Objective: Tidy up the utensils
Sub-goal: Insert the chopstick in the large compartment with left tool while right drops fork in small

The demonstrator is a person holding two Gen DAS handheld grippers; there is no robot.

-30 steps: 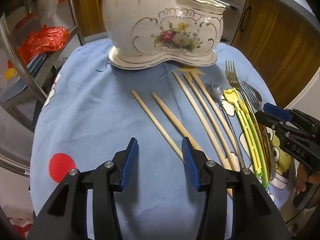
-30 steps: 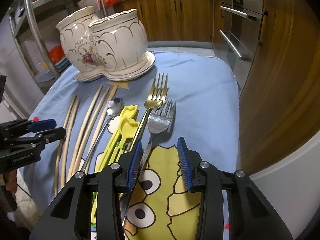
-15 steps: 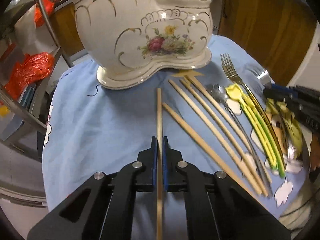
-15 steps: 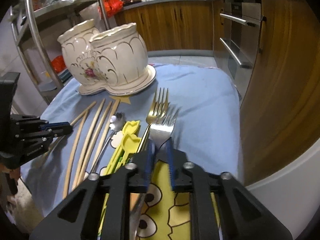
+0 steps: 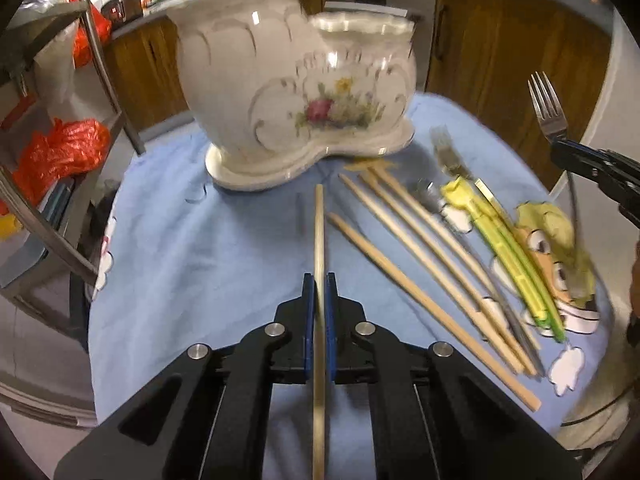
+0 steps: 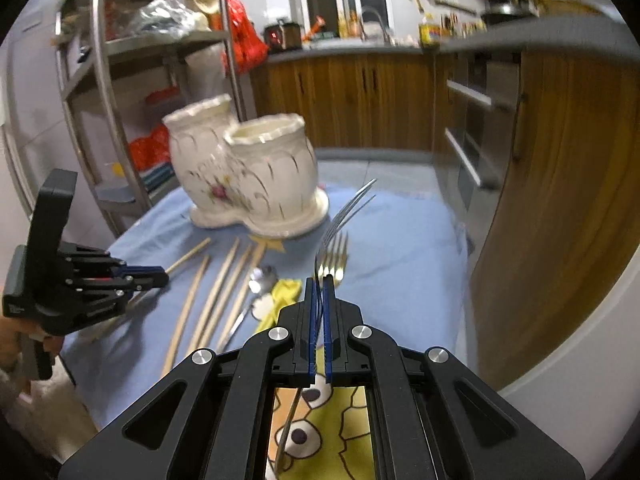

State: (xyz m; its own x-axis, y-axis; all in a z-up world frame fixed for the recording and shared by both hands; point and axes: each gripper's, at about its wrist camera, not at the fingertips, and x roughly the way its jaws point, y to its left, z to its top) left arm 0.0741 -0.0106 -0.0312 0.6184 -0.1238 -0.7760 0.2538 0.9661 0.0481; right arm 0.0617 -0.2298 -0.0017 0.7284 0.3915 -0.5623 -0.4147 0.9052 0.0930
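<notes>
My left gripper is shut on a wooden chopstick that points toward the white floral two-pot holder. Other wooden chopsticks, a spoon, yellow-green chopsticks and a gold fork lie on the blue cloth to its right. My right gripper is shut on a silver fork, lifted off the cloth with its tines curving up toward the holder. In the left wrist view that fork stands upright at the right edge, above the right gripper.
A metal shelf rack with red bags stands left of the table. Wooden cabinets and an oven front lie behind and to the right. The cloth's right edge drops off near the cabinet. A hand holds the left gripper.
Both grippers went from open to shut, the left on a chopstick, the right on the silver fork. The right has since lifted the fork off the cloth; the left chopstick now points at the holder.
</notes>
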